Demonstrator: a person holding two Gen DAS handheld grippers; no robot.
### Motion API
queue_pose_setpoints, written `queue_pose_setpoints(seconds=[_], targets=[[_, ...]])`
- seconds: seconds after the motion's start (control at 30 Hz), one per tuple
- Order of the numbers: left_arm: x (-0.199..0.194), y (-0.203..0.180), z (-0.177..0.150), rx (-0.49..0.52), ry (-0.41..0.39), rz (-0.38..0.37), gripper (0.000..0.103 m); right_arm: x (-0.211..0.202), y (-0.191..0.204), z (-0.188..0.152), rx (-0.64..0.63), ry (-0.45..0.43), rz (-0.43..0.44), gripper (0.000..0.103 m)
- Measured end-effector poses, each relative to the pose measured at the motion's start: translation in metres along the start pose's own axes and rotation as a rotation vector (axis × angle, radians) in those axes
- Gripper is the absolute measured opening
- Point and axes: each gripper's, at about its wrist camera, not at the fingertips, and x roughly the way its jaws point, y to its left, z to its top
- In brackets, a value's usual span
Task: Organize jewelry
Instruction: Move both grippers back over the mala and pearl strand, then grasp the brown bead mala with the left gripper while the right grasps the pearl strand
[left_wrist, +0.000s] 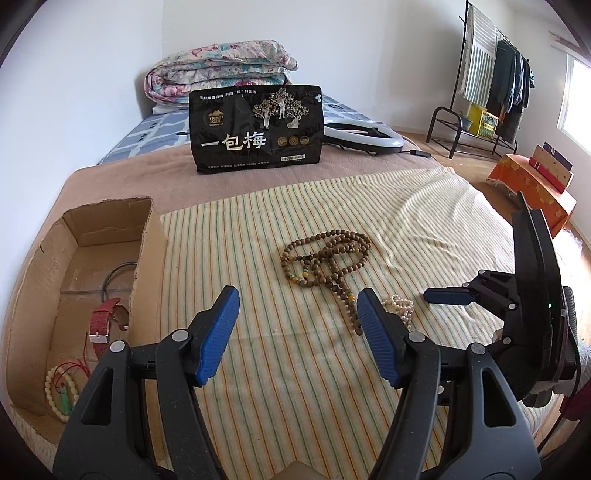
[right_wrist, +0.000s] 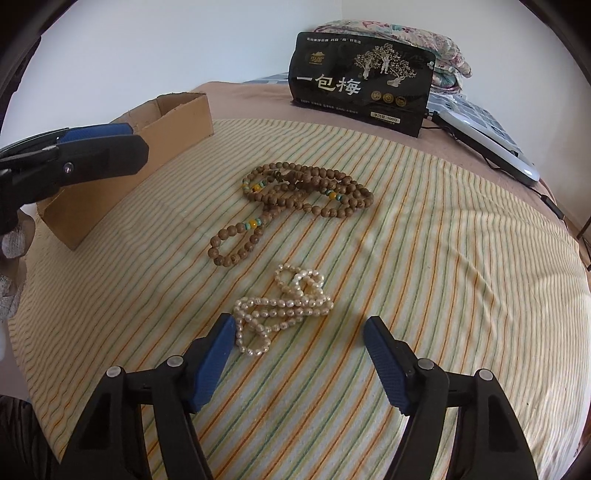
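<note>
I found my right tongs (right_wrist: 299, 334) hanging wide and empty just above the pearl strand (right_wrist: 282, 308) on the striped cloth (right_wrist: 424, 277) over the bed. My left tongs (left_wrist: 295, 314) also stood wide, holding nothing. The wooden bead necklace (right_wrist: 295, 199) lay just beyond the pearls. The cardboard box (left_wrist: 33, 295) beside the cloth held a red watch strap (left_wrist: 103, 321) and a pale bracelet (left_wrist: 61, 387).

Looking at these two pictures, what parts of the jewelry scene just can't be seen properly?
- Pearl strand: left wrist view, partly behind the left tool.
- Cardboard box contents: right wrist view, hidden by its wall.
- Wooden bead necklace: its lower end passes behind that tool's finger.
- Black pouch: small print too tiny to read.
</note>
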Motion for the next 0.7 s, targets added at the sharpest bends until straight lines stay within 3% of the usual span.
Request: queue_pose_setpoints(seconds=[0.23,0.57,0.7], targets=[[0.011,-0.003,0.001,0.003,0.013,-0.011,0.068,0.007,-0.004,0.009,0.005,-0.012,-0.027,0.068],[0.039,-0.009,0.007,0.003,0.057,-0.055,0.068,0.012,-0.020,0.018,0.049,-0.020,-0.030,0.042],[0.054,-0.017,0.012,0.017,0.077,-0.079,0.068,0.013,-0.030,0.018,0.071,-0.024,-0.022,0.039]])
